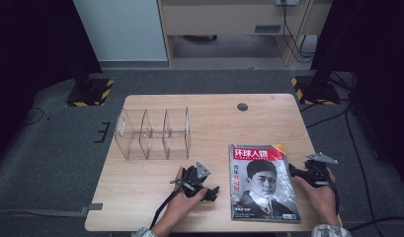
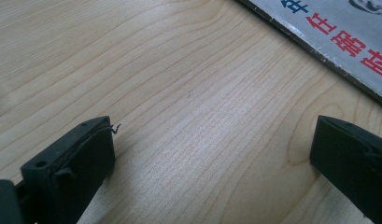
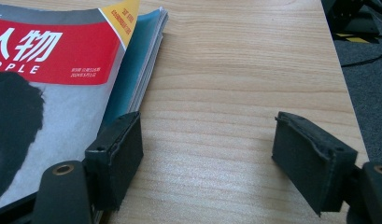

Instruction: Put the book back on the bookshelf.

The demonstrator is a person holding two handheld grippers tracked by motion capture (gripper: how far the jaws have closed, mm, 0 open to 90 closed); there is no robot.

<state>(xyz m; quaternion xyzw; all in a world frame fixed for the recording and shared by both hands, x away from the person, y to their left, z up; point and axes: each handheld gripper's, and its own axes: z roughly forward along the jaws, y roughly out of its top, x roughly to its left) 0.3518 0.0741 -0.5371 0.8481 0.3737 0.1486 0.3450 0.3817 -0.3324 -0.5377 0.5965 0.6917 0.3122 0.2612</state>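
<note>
A magazine (image 1: pixel 262 181) with a red title band and a portrait cover lies flat on the wooden table (image 1: pixel 209 118), front right. My left gripper (image 1: pixel 214 190) rests low on the table just left of the magazine, open, with bare wood between its jaws; the left gripper view shows the magazine (image 2: pixel 338 42) at the top right. My right gripper (image 1: pixel 294 174) sits at the magazine's right edge, open. In the right gripper view its left jaw stands beside the magazine's (image 3: pixel 62 79) page edges, and bare wood lies between the jaws.
A clear plastic organizer (image 1: pixel 154 133) with three compartments stands on the table's left half, behind my left hand. A dark round hole (image 1: pixel 242 106) sits near the table's far edge. Black stand bases (image 1: pixel 90 91) rest on the grey floor beyond.
</note>
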